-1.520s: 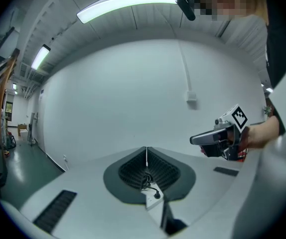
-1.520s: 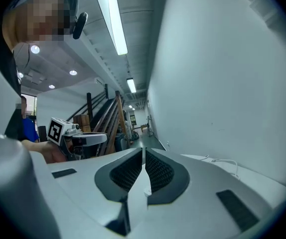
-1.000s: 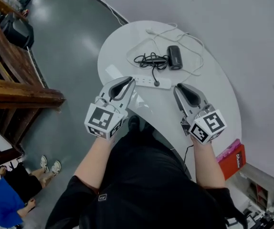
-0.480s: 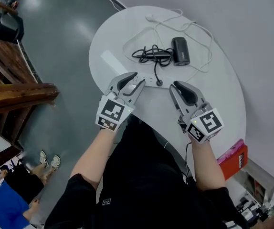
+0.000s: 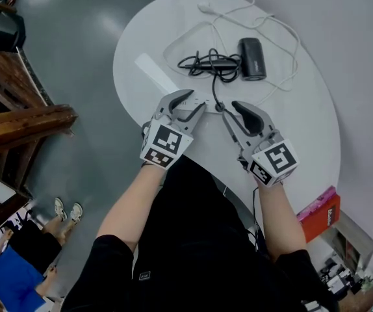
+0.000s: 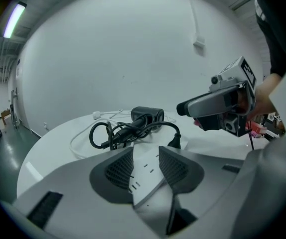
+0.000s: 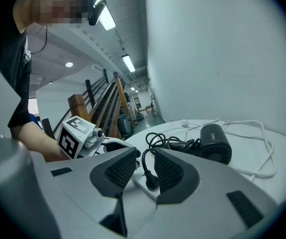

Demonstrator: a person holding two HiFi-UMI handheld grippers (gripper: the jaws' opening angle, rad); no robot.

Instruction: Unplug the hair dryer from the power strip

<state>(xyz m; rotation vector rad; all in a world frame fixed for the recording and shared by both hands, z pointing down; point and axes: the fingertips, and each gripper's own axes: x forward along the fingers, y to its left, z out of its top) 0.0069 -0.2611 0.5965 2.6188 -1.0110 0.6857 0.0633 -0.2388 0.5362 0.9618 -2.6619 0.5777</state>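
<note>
A white power strip [image 5: 209,103] lies on the round white table [image 5: 303,135], with the black plug [image 5: 219,107] of the hair dryer [image 5: 252,58] standing in it. The dryer's black cord [image 5: 206,64] lies bundled behind the strip. My left gripper [image 5: 196,101] has just been opening its jaws. It is open, and the strip's left end [image 6: 145,178] lies between them without the pads pressing on it. My right gripper [image 5: 229,110] is open, with the plug [image 7: 150,177] in line between its jaws and a little ahead of them.
A thin white cable [image 5: 284,31] loops around the hair dryer at the far side of the table. A red and pink box [image 5: 320,213] sits past the table's near right edge. A wooden railing [image 5: 17,116] runs along the floor at left.
Both grippers have come down and forward to the power strip. The left jaws, shut a second ago, now stand wide over the strip's end. The right gripper has closed in on the plug.
</note>
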